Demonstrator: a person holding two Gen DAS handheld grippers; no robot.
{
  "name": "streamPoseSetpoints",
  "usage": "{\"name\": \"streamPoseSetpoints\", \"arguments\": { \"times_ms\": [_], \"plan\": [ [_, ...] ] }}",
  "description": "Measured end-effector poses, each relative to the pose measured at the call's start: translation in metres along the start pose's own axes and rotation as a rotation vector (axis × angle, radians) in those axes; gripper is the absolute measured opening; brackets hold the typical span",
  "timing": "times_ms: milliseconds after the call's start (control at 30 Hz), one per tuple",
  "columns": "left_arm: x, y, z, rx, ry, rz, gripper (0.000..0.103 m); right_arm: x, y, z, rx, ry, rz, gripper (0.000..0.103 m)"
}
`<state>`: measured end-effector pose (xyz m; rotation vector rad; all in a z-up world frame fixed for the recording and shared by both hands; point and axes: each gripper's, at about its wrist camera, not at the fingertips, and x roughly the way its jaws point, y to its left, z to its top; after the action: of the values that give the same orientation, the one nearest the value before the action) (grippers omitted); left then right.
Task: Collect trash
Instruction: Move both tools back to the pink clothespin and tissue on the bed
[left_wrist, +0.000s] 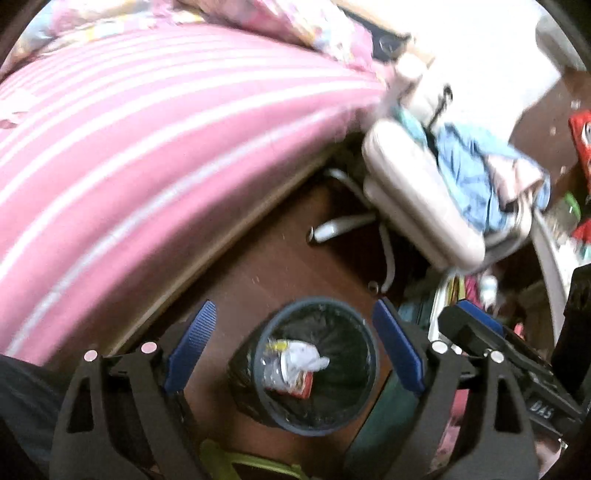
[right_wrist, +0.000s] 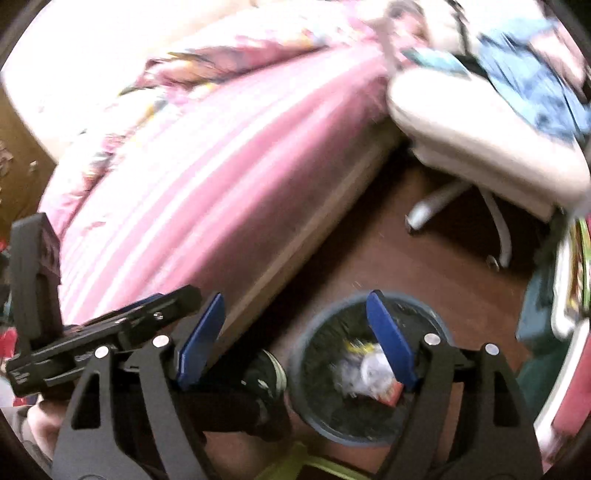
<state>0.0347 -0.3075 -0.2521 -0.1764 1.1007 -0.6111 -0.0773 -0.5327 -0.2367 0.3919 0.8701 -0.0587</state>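
Bedroom floor: both tongs (left_wrist: 293, 339) (right_wrist: 295, 338) wide, empty.

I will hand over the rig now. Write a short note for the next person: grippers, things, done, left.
Left gripper: open, nothing between its pads.
Right gripper: open, also nothing held.
Trash bin: on the brown floor beside the bed, black liner inside.
Done: a few wrappers lie in the bin.
Left: red packets near the chair look like more trash; check them.
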Motion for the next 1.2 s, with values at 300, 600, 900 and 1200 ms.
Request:
{"name": "streamPoseSetpoints", "arguments": {
  "times_ms": [300,600,900,1200],
  "plan": [
    [-0.093,0.064,0.029,-0.153,-0.164,0.031,0.085,-0.019,0.114,0.034,-0.189,-0.075,0.105,0.081],
    [-0.185,0.136,0.036,-0.254,-0.331,0.123,0.086,-0.007,0.234,0.047,-0.349,-0.112,0.209,0.084],
    [-0.221,0.221,0.036,-0.339,-0.412,0.201,0.087,0.029,0.331,0.057,-0.447,-0.088,0.286,0.086],
    [-0.218,0.313,0.057,-0.418,-0.434,0.256,0.087,0.096,0.390,0.066,-0.476,-0.034,0.298,0.086]
  ]
}}
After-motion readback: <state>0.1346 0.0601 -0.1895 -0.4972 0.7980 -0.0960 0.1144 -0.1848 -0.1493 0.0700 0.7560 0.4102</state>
